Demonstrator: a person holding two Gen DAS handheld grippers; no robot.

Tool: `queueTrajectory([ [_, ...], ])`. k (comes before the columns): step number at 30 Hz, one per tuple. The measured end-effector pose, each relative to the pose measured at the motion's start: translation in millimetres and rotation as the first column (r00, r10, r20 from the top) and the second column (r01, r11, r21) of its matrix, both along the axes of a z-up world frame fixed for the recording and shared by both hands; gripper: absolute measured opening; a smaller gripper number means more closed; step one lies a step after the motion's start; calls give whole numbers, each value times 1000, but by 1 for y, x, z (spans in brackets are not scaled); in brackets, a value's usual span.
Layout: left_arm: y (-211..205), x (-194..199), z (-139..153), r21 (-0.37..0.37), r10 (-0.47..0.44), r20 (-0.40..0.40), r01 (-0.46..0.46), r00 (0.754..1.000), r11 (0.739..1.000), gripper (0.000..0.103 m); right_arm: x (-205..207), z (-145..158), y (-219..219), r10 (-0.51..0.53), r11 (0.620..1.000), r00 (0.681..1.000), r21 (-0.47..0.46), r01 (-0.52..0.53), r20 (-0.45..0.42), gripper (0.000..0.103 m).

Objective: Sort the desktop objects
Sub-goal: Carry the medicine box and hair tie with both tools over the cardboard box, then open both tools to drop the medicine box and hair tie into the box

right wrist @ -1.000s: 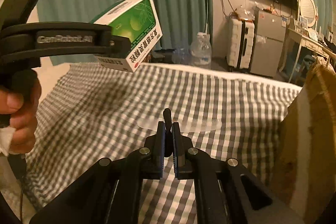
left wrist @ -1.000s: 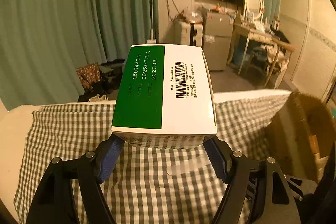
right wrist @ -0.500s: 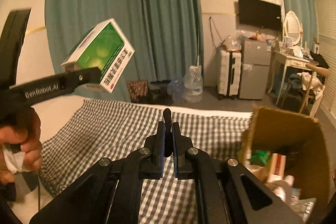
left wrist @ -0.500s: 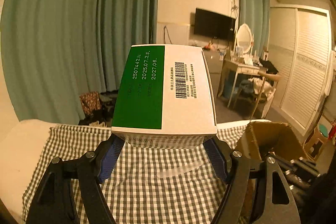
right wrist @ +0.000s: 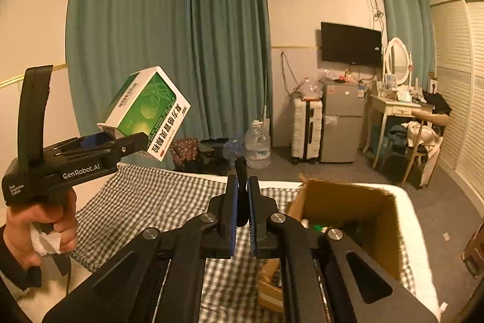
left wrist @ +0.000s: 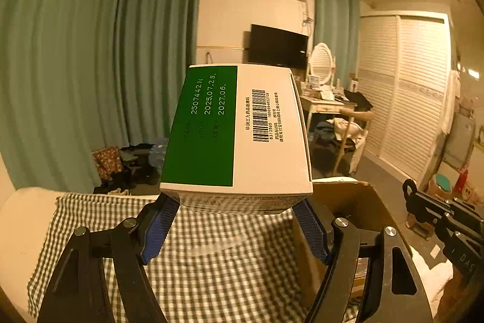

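Medicine box (left wrist: 236, 129) is clamped between the blue pads (left wrist: 158, 224) of my left gripper (left wrist: 234, 227), held by its two narrow sides near the bottom edge, barcode face up, well above the checked cloth (left wrist: 211, 277). From the right wrist view the same box (right wrist: 145, 114) sits tilted, nose up, in that gripper (right wrist: 99, 146), with the person's hand (right wrist: 39, 227) on the grip.

My right gripper (right wrist: 240, 211) is clenched on a thin dark object (right wrist: 241, 168) that sticks up between the pads; I can't tell what it is.

The open cardboard box (right wrist: 348, 202) stands on the bed to the right, already part full.

My read: the step is the carry to the carton. How I'd do it well:
- Grip is low on the box and most of it overhangs forward, so I'd avoid fast swings, since it could pivot out.
- Bring the box fully over the carton opening, clear of the near flap (left wrist: 341, 185), then lower before releasing.
- Keep the right gripper out of the left's path; in the left view it (left wrist: 438, 214) sits close by on the right, beyond the carton.
- A clear flat item (left wrist: 217, 242) lies on the cloth; probably next.
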State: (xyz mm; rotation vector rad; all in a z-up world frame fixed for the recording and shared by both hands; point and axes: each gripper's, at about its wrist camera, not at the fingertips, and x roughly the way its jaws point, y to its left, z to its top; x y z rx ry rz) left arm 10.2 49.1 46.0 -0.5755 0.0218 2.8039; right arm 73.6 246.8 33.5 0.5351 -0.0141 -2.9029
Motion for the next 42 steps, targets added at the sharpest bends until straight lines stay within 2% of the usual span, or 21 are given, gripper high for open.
queueTrajectory([
  [4, 29, -2, -2, -25, -49, 12, 50, 999, 998, 77, 7, 2, 27, -27, 1000, 1000, 4, 27, -8, 6],
  [10, 81, -17, -21, -52, -113, 84, 118, 990, 992, 77, -3, -8, 74, -95, 995, 995, -25, 95, 13, 6],
  [17, 151, -43, -57, -114, -188, 168, 209, 968, 971, 77, -34, -39, 126, -151, 985, 983, -63, 158, 104, 6],
  [22, 195, -61, -83, -134, -235, 229, 270, 944, 953, 77, -51, -65, 144, -151, 983, 972, -73, 166, 183, 6],
  [27, 222, -86, -116, -140, -223, 297, 274, 928, 952, 77, -66, -81, 151, -155, 983, 962, -65, 173, 223, 6],
  [29, 231, -94, -124, -153, -212, 310, 269, 927, 951, 77, -73, -87, 154, -162, 981, 957, -62, 182, 242, 6],
  [33, 250, -99, -137, -185, -248, 323, 318, 914, 930, 78, -84, -102, 159, -186, 976, 941, -59, 211, 281, 8],
  [36, 251, -100, -140, -178, -237, 326, 306, 915, 935, 83, -88, -106, 163, -204, 972, 932, -48, 229, 299, 16],
  [38, 245, -100, -136, -143, -237, 323, 295, 916, 945, 87, -87, -104, 166, -218, 969, 933, -48, 242, 288, 32],
  [42, 222, -94, -118, -60, -255, 280, 282, 926, 958, 96, -81, -94, 164, -233, 966, 941, -57, 254, 245, 45],
])
